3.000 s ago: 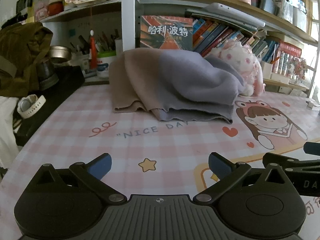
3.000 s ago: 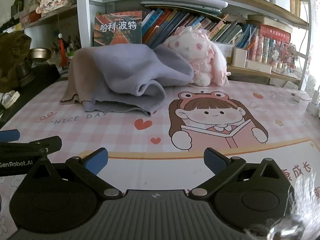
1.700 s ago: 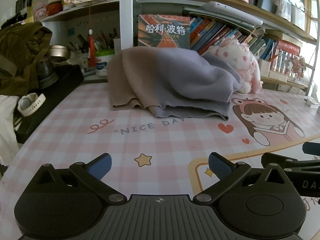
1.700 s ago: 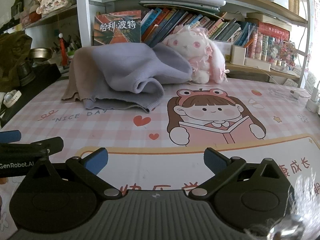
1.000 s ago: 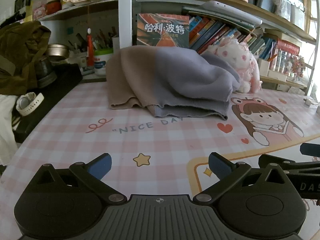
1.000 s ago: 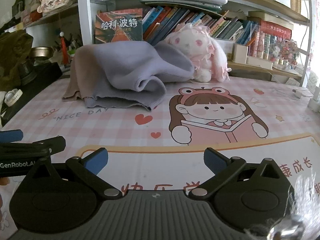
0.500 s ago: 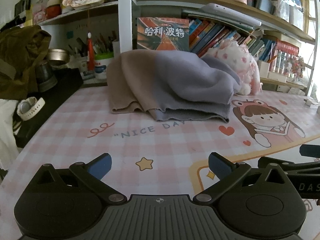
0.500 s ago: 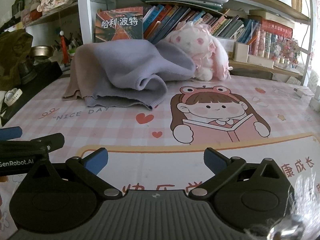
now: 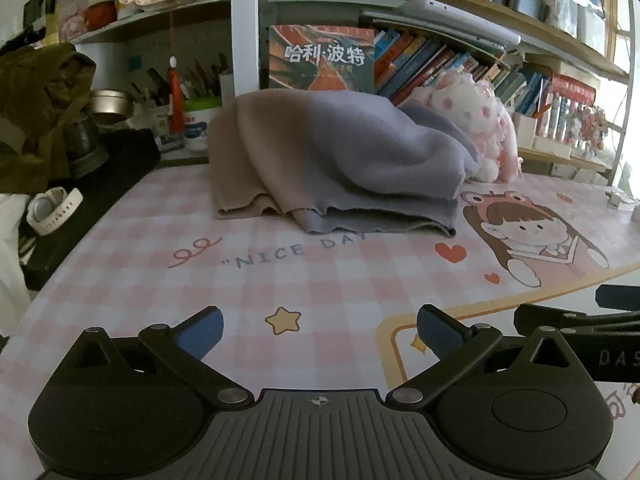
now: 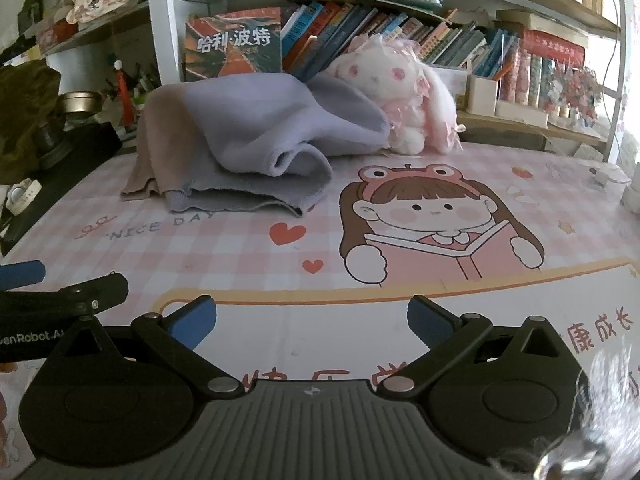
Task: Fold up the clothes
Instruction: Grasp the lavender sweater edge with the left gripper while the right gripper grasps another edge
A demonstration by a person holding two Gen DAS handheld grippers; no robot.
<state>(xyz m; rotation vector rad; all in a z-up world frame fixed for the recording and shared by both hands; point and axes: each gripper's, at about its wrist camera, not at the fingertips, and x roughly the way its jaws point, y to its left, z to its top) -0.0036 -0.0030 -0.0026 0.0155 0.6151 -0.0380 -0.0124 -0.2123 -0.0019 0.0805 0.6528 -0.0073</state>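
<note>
Left wrist view: the left tongs (image 9: 318,326) stand wide open with nothing between the blue fingertips (image 9: 200,330), low over the pink checked mat (image 9: 248,280) that covers the bench. The right tongs (image 10: 312,322) are likewise spread wide and empty, over the white panel at the mat's near edge. Each tool's black arm shows at the edge of the other's view, side by side and apart.

Well ahead of both tongs, the garment (image 9: 340,168) lies bunched in a loose heap at the far side of the bench, tan on its left part and grey-lilac on the rest, its ribbed hem toward the cameras. A plush rabbit (image 10: 400,92) sits just behind its right end. Behind both stands a bookshelf (image 10: 400,28). A white watch (image 9: 52,210) lies at the left edge.
</note>
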